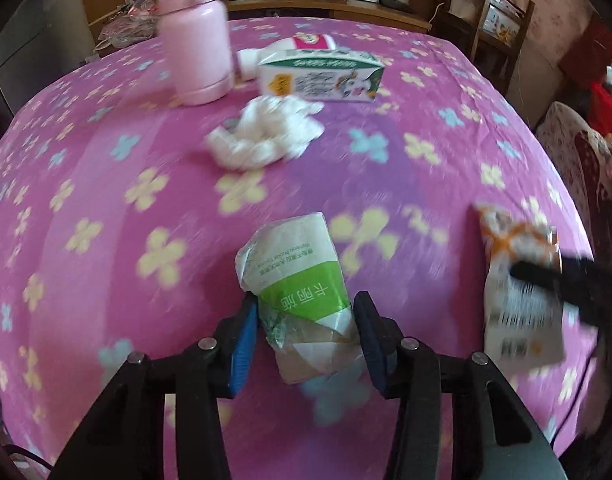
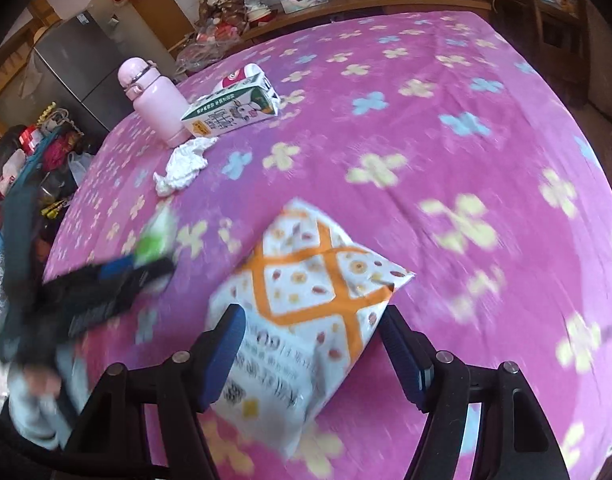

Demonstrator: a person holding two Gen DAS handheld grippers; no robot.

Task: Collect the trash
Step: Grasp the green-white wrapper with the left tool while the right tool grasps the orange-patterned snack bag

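Note:
A crumpled green-and-white tissue packet stands between the blue pads of my left gripper, which is shut on its lower half. The same packet shows as a green blur at the left of the right wrist view. An orange-and-white snack bag sits tilted between the fingers of my right gripper, which is shut on it. The bag's lower corner hangs toward the camera. In the left wrist view the snack bag appears at the right with one black finger across it.
The pink flowered tablecloth also carries a crumpled white tissue, a green-and-white milk carton, a pink bottle and a white bottle with a red label. A wooden chair stands at the far right. A light sleeve shows low left.

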